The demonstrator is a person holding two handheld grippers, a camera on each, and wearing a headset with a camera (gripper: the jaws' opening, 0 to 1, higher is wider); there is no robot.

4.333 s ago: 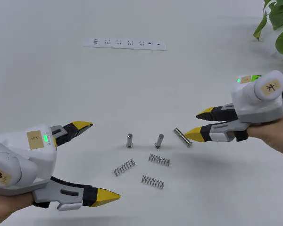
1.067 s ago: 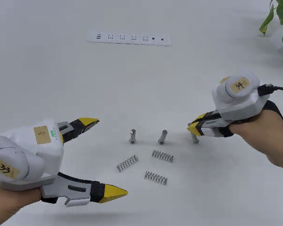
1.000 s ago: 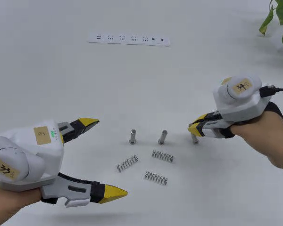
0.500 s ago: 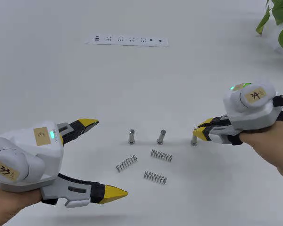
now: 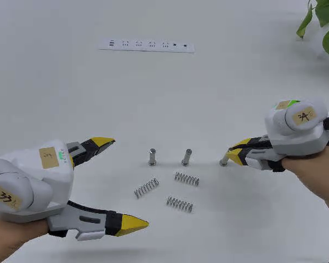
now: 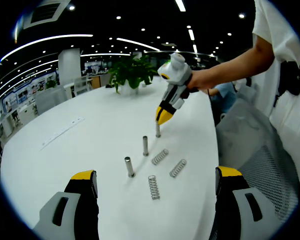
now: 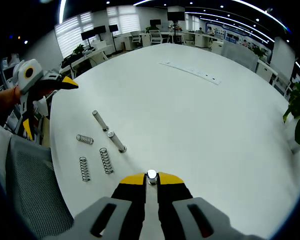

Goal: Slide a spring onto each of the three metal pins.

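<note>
We found our table (image 5: 71,98) plain white, with each pin (image 5: 152,156) and spring (image 5: 186,178) a gleaming silver-grey. Our left gripper (image 5: 123,182) and right gripper (image 5: 233,153) wore white shells, black jaws with light grey panels, and yellow tips. Both bore tan labels (image 5: 49,158) with black handwriting and small green lights (image 5: 61,157). The strip (image 5: 146,45) was white with a row of dark sockets, the plant (image 5: 323,22) leafy green, and the ceiling (image 6: 140,20) black, streaked with white lights.
</note>
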